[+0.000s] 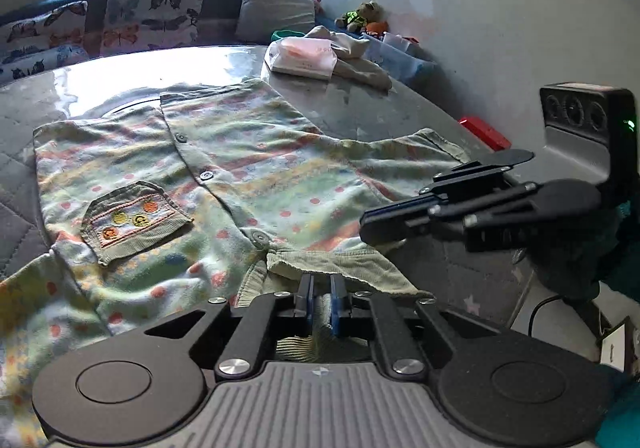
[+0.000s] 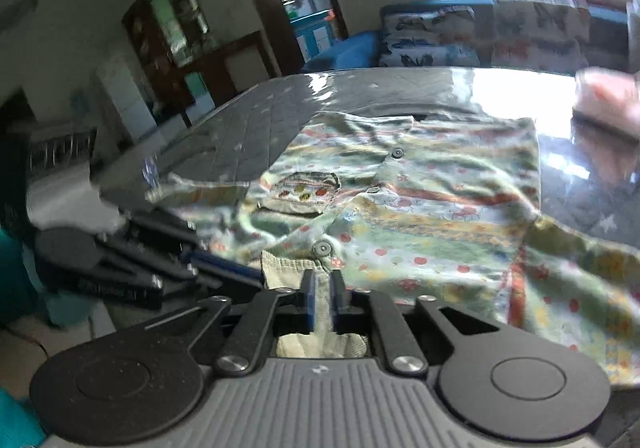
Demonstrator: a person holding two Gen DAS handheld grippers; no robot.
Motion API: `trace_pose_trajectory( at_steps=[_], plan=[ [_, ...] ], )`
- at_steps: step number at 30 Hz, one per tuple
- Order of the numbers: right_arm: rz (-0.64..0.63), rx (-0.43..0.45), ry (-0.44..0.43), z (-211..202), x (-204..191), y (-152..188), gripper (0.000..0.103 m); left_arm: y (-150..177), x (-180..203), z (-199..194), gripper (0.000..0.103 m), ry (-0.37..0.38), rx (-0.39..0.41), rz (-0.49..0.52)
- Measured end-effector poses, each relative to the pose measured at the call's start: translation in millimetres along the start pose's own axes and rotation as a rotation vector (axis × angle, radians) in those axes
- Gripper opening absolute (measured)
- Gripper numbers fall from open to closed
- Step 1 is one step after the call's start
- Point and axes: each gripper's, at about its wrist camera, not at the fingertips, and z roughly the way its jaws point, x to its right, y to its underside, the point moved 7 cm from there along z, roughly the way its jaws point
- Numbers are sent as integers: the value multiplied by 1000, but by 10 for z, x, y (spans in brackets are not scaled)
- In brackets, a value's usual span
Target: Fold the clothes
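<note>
The shirt [image 1: 224,183] is spread front-up on the table [image 1: 360,103], its pocket [image 1: 134,221] and buttons showing. Its green collar [image 1: 332,268] is pinched between the closed fingers of the left gripper [image 1: 321,302]; the same collar edge is clamped by the right gripper [image 2: 322,300], close beside the left. A packet [image 1: 304,55] and a beige cloth [image 1: 356,59] lie at the far table edge.

Shirt [image 1: 240,167]: pale green, banded with orange, yellow and blue stripes, dotted in red-orange; grey buttons; olive corduroy collar [image 1: 332,268] and pocket [image 1: 132,219], the pocket with orange and yellow circles between pink lines. Table [image 1: 100,83]: glossy grey, quilted, white stars. Cushions [image 1: 152,15]: white, butterfly print in blue and orange.
</note>
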Motion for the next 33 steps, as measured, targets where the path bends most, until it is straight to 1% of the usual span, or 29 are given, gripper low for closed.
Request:
trace_pose_trajectory(
  at_steps=[2, 3, 4, 5, 7, 8, 9, 10, 12, 15, 17, 19, 21, 23, 27, 31, 33],
  plan=[
    [-52, -16, -14, 42, -99, 43, 21, 10, -15, 17, 9, -5, -4, -15],
    [-82, -21, -15, 74, -156, 61, 30, 13, -20, 29, 9, -3, -4, -25],
    [-118, -25, -9, 109, -216, 78, 34, 14, -22, 33, 9, 0, 1, -34],
    [-154, -28, -4, 143, -272, 96, 34, 12, -24, 30, 8, -5, 6, -37],
    [-207, -37, -2, 200, -351, 129, 32, 1, -35, 6, 8, -3, 19, -49],
    [-239, -46, 19, 234, -379, 151, 30, -6, -45, -7, 8, 0, 26, -60],
    [-261, -55, 44, 263, -389, 167, 22, -13, -54, -18, 8, 1, 32, -69],
    [-267, -61, 62, 280, -383, 173, 9, -17, -61, -26, 8, 3, 37, -76],
    [-235, -55, 69, 271, -332, 161, 3, -13, -82, -35, 8, 13, 47, -101],
    [-114, -4, 50, 136, -161, 62, 2, -25, -110, -67, 8, 60, 79, -162],
    [-28, 25, 35, 44, -29, -3, 2, -48, -118, -88, 8, 107, 112, -203],
    [49, 49, 16, -29, 92, -52, 2, -46, -107, -60, 8, 154, 127, -235],
    [110, 66, 0, -67, 180, -75, 2, -18, -90, 15, 8, 174, 122, -242],
    [148, 72, -13, -72, 230, -81, 2, 39, -95, 132, 8, 187, 91, -255],
    [141, 64, -20, -44, 210, -72, 2, 141, -111, 294, 8, 181, 42, -250],
    [104, 60, -25, 10, 135, -84, 2, 159, -77, 335, 8, 170, 36, -210],
    [71, 36, -33, 75, 76, -58, 2, 164, -54, 327, 9, 163, 35, -190]
  ],
)
